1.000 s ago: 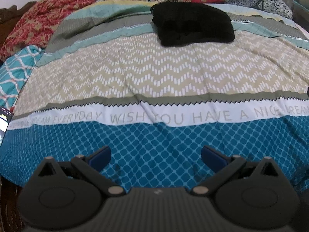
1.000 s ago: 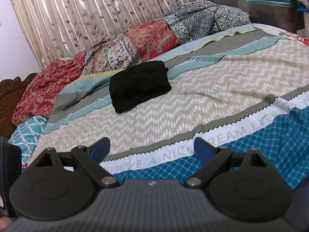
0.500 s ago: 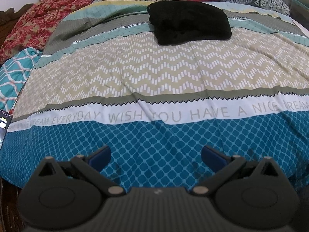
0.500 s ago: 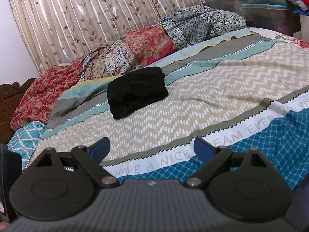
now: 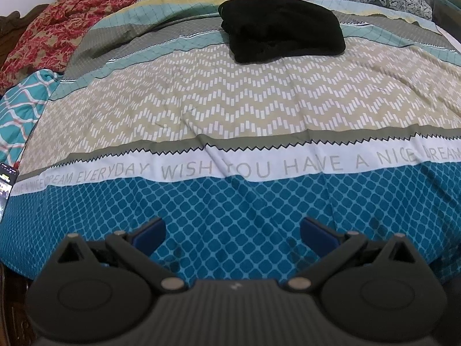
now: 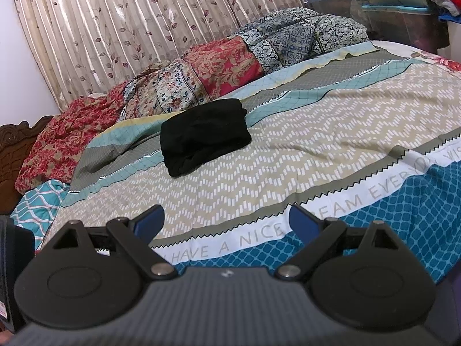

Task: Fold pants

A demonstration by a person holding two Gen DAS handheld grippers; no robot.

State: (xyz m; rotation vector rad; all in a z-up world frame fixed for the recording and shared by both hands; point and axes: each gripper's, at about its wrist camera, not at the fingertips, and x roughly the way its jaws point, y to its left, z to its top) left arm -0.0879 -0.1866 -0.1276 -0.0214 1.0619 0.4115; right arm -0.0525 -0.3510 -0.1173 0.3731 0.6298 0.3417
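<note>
Black grippers — blue pads; silver screws

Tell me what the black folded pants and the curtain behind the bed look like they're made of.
Black pants: probably a soft, thick knit or fleece; matte, with no sheen and rounded, bulky fold edges, though the exact fabric is unclear. Curtain: likely a thin satin-like synthetic; its vertical pleats catch glossy highlights, and it carries a printed leaf pattern.

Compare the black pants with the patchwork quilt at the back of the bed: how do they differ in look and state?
The black pants are plain and dark; the patchwork quilt is floral and patterned. The pants are folded into a compact bundle; the quilt lies bunched loosely in a long heap. The pants sit mid-bed; the quilt runs along the curtain. Both rest on the bedspread.
</note>
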